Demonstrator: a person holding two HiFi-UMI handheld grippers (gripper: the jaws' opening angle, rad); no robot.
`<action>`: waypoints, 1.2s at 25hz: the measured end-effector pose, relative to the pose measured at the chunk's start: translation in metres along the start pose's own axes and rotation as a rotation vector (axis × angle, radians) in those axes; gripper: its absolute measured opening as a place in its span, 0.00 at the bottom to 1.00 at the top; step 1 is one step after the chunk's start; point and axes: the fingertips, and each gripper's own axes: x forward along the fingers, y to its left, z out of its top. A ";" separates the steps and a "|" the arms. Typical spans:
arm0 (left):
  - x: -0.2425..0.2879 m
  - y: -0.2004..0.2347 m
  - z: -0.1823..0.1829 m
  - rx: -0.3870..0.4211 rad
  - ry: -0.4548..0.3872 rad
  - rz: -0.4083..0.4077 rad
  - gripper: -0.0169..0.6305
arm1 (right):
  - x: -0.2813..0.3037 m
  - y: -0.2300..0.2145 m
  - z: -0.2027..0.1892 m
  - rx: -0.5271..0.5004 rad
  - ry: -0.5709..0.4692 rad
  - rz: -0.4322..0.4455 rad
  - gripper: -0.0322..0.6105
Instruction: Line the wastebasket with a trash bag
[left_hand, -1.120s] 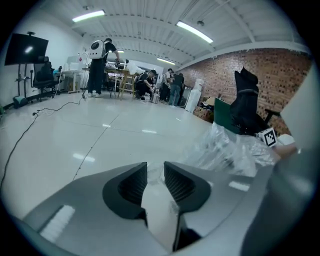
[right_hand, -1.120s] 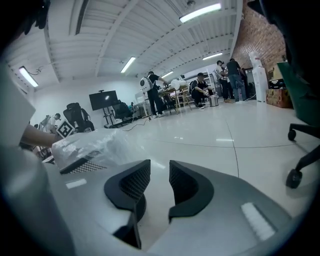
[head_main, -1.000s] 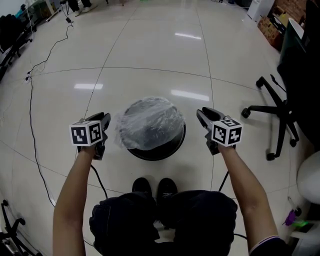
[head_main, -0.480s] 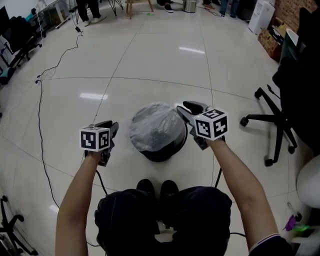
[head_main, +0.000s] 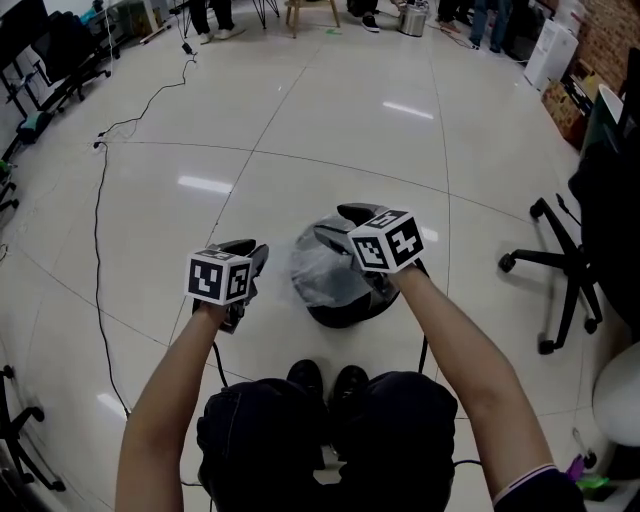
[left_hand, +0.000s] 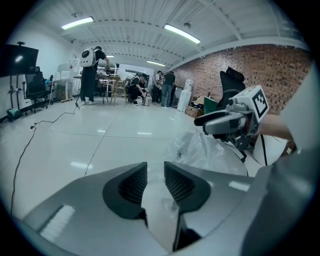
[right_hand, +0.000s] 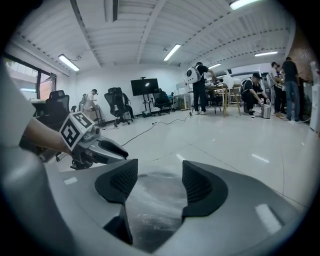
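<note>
Head view: outstretched right claw (head_main: 336, 222), just opened, empty, above wastebasket (head_main: 345, 318); left claw (head_main: 252, 253) open.

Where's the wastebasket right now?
In the head view the wastebasket stands on the floor at centre, just ahead of the person's shoes, with the left gripper off to its left.

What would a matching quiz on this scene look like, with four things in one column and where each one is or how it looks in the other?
Things:
1. left gripper
2. right gripper
3. trash bag
4. office chair

Descriptions:
A. clear film over the mouth of the wastebasket
B. on the floor near the head view's right edge
C. jaws wide apart above the bag
D. over bare floor, left of the wastebasket

Pairs: 1-D, 2-C, 3-A, 4-B.

The right gripper's jaws have just been opening, and nothing is clamped between them.
</note>
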 end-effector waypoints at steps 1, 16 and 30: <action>0.000 0.000 -0.001 0.004 0.001 -0.007 0.19 | 0.007 0.003 -0.001 -0.013 0.028 0.001 0.49; -0.015 0.007 0.032 -0.021 -0.081 -0.032 0.19 | -0.019 0.034 -0.015 -0.095 0.091 0.062 0.05; -0.006 -0.037 0.048 0.052 -0.034 -0.036 0.22 | -0.096 0.061 -0.043 -0.065 0.033 0.072 0.05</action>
